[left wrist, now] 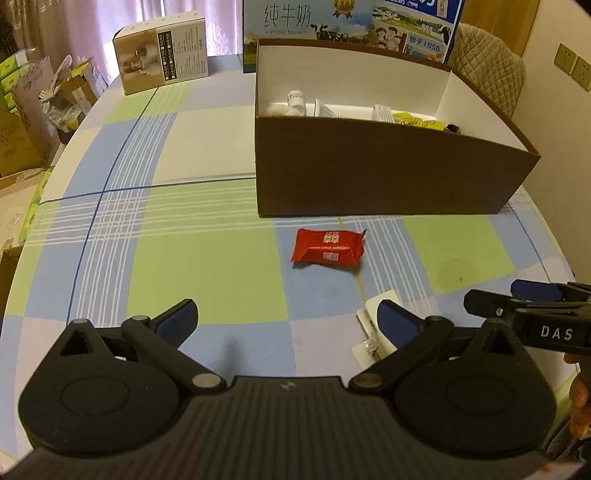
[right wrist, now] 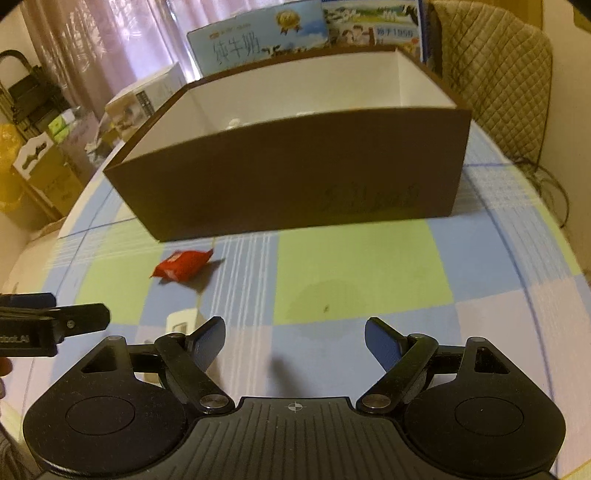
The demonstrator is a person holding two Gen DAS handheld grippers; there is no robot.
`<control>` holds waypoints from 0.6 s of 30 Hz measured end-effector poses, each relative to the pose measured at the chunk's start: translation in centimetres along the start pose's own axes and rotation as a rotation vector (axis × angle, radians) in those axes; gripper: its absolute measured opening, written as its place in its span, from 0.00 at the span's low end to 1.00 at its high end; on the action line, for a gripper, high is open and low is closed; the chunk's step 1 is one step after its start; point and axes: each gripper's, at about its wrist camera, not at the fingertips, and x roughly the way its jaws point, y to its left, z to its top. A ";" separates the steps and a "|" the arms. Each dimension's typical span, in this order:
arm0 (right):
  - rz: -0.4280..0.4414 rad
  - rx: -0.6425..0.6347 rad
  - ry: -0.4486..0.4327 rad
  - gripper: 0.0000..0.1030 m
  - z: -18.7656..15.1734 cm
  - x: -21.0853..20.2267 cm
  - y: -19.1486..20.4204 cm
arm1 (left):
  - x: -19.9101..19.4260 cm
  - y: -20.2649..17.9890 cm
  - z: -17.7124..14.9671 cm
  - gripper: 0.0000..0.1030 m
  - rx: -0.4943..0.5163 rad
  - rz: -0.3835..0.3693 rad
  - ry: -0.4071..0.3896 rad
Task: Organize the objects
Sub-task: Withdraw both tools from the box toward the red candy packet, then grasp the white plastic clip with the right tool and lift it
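Left gripper (left wrist: 286, 325) and right gripper (right wrist: 295, 341) are hovering released, empty; red packet (left wrist: 328, 246) is lying ahead, awaiting the brown box (left wrist: 369, 173).

One brown box (left wrist: 369, 173), one red sachet (left wrist: 328, 246), one white packet (left wrist: 369, 325) (partly hidden), two milk cartons (left wrist: 280, 22), one printed carton (left wrist: 162, 55); several box contents, uncountable.
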 end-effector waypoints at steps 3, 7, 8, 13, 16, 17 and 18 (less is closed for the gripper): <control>0.021 0.002 0.005 0.78 -0.2 0.0 0.4 | 0.2 0.1 -0.1 0.99 0.005 0.007 0.005; 0.046 -0.018 0.031 0.77 -0.4 0.2 1.0 | 0.5 0.9 -0.4 0.99 -0.006 0.011 0.028; 0.055 -0.028 0.036 0.75 -0.4 0.3 1.3 | 0.6 1.1 -0.5 0.99 -0.006 0.014 0.034; 0.077 -0.069 0.046 0.71 -0.8 0.6 2.2 | 1.2 1.8 -1.0 0.99 0.004 0.034 0.064; 0.096 -0.094 0.049 0.68 -1.0 0.7 2.8 | 1.4 1.9 -1.2 0.99 0.009 0.036 0.077; 0.101 -0.102 0.051 0.68 -1.1 0.8 3.0 | 1.4 1.9 -1.3 0.99 0.011 0.036 0.079; 0.106 -0.111 0.053 0.67 -1.2 0.8 3.2 | 1.4 1.9 -1.3 0.99 0.015 0.036 0.080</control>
